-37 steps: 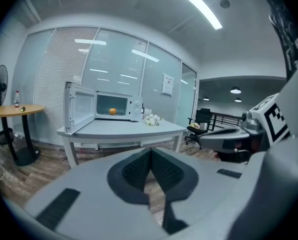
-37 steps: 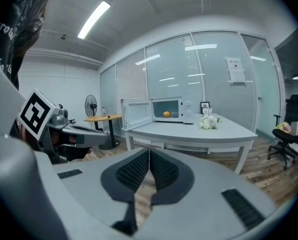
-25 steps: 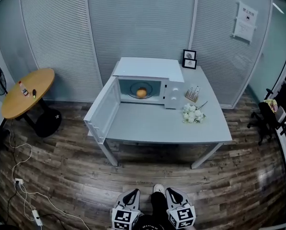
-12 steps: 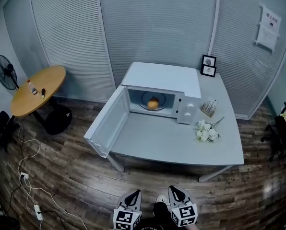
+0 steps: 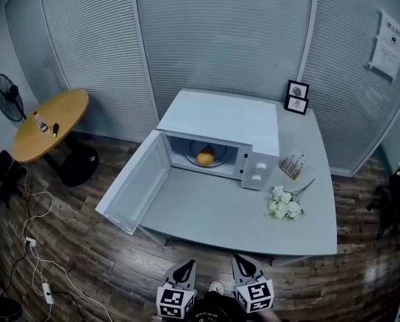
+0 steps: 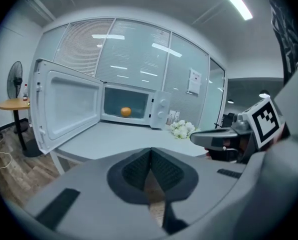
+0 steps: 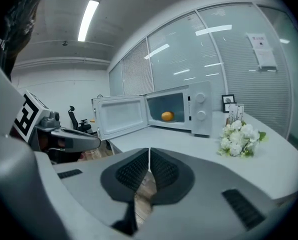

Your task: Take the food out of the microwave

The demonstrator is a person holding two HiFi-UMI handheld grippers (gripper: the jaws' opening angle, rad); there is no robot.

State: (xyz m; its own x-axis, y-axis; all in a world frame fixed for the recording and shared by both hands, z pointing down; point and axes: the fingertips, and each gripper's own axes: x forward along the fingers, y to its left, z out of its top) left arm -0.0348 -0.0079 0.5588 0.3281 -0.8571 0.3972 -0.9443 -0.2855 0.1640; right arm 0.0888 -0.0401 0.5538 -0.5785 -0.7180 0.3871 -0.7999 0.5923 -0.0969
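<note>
The left tool [image 6: 150,156] and right tool [image 7: 149,159] were clenched, empty. Unopened, they could shove the orange [image 5: 205,157] deeper inside the microwave [image 5: 220,119].

The microwave [image 5: 220,116] sits at the back of the bench [image 5: 220,220], its door [image 5: 134,183] swung out leftward and the food [image 5: 205,157] inside. On the bench to its right lie flowers [image 5: 284,205], with picture frames [image 5: 297,96] behind; a round table [image 5: 49,123] stands off left.

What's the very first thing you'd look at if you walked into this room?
The white microwave in the middle of the grey table, with its door swung wide open. Inside it sits a round orange food, bright against all that pale grey. A bunch of white flowers lies on the table, just right of the microwave in the head view.
</note>
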